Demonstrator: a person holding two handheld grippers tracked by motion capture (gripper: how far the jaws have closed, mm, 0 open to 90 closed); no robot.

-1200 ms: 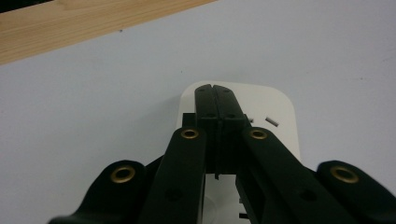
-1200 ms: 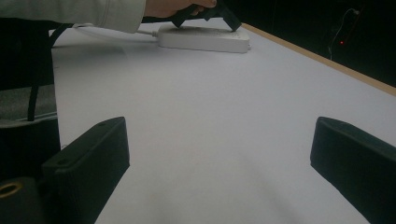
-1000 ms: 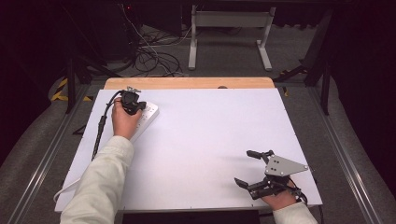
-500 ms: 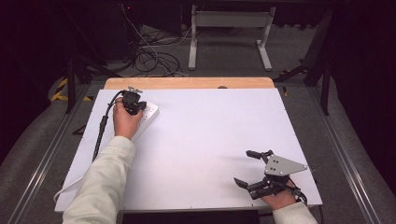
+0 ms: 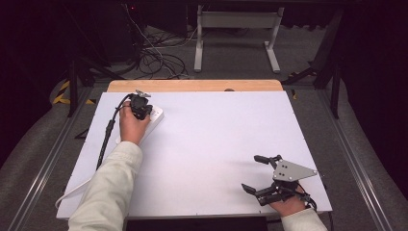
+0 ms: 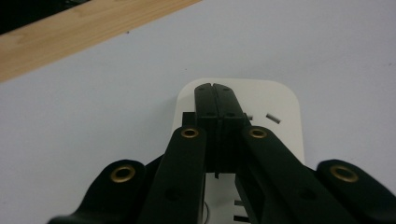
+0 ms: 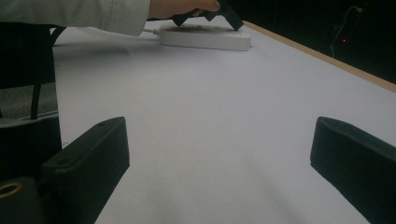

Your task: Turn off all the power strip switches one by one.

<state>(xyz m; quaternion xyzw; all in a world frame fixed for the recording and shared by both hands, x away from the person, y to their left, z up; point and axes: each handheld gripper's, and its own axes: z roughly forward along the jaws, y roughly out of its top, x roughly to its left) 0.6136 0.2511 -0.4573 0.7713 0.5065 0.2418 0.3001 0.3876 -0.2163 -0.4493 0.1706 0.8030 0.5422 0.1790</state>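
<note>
Pressing closed left gripper [image 6: 215, 88] onto power strip [image 6: 280, 100]

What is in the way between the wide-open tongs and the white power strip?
Nothing visible: only bare white table lies between the right tongs and the power strip. The left tongs, shut, are already down over that strip.

One white power strip [image 5: 146, 122] near the far left corner of the table [image 5: 216, 144], with one white cord running off toward the near left corner. Two grippers: left gripper [image 5: 140, 107] over the strip, jaws together; right gripper [image 5: 255, 174] at the near right corner, jaws apart. Two hands, two pale sleeves. One grey three-cornered plate [image 5: 291, 170] on the right gripper. One black cable [image 5: 107, 137] trailing from the left gripper. Two slots clearly visible on the strip's far end in the left gripper view.
</note>
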